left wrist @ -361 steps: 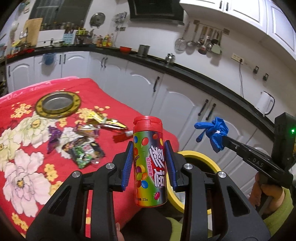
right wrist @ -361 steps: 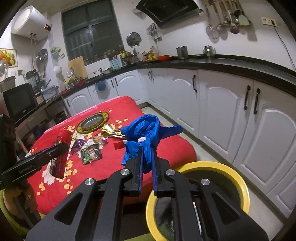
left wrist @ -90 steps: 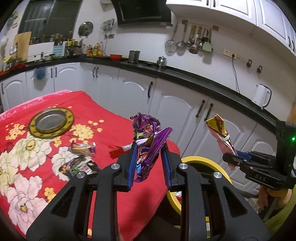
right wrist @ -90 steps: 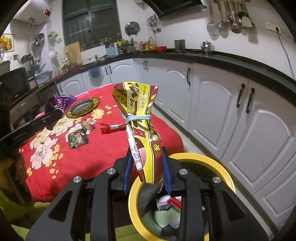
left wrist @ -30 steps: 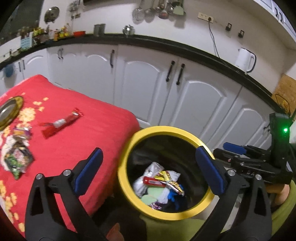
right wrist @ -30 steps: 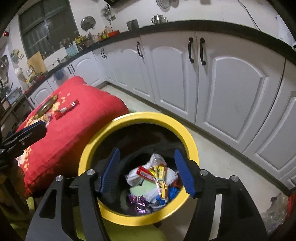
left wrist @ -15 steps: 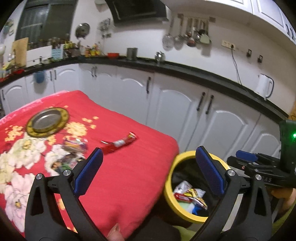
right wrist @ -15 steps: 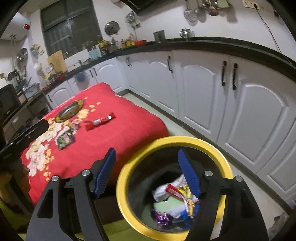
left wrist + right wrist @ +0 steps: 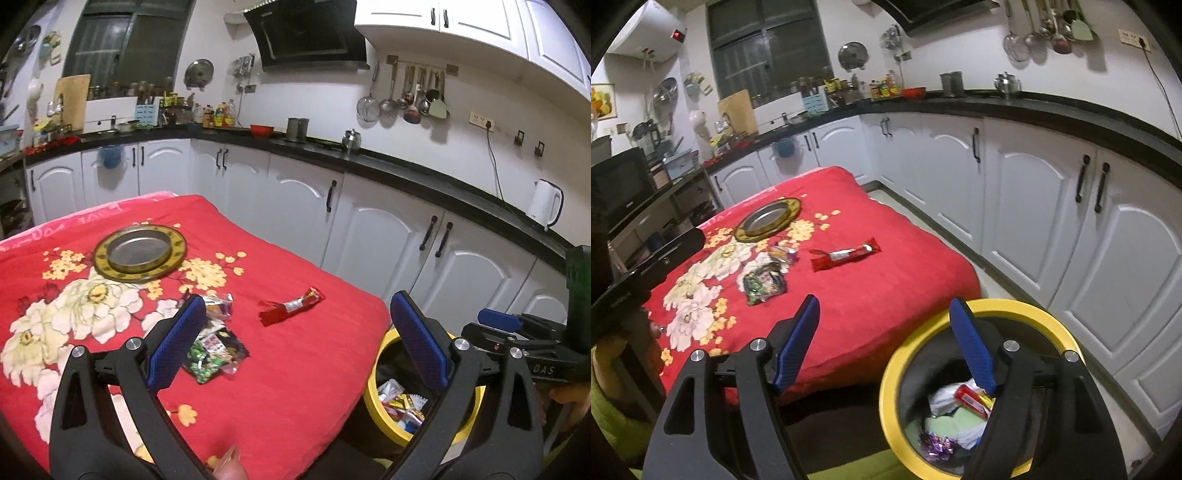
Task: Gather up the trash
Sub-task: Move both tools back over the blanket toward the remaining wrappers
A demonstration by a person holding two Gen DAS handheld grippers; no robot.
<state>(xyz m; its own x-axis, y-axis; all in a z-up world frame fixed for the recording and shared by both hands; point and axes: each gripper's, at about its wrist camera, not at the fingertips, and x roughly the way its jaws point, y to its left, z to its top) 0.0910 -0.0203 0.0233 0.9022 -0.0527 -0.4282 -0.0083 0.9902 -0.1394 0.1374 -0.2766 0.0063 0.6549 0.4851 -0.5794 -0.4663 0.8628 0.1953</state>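
Beside the yellow-rimmed bin (image 9: 979,312), I hold both claws spread wide with nothing between their blue pads. My left claw (image 9: 295,343) hangs over the red flowered cloth (image 9: 288,387) that covers the counter, its pads framing the trash on it. My right claw (image 9: 886,347) hangs at the near corner of the cloth, one pad over the cloth, the other over the bin's rim. The bin stands on the floor, just beside that corner, and holds a heap of wrappers (image 9: 955,413). On the cloth, away from the bin, lies a long red wrapper (image 9: 290,306). Farther from the bin lie a green snack packet (image 9: 214,350) and a smaller crinkled wrapper (image 9: 218,304) just beside it. The round gold-rimmed tray (image 9: 139,252) sits farthest from the bin.
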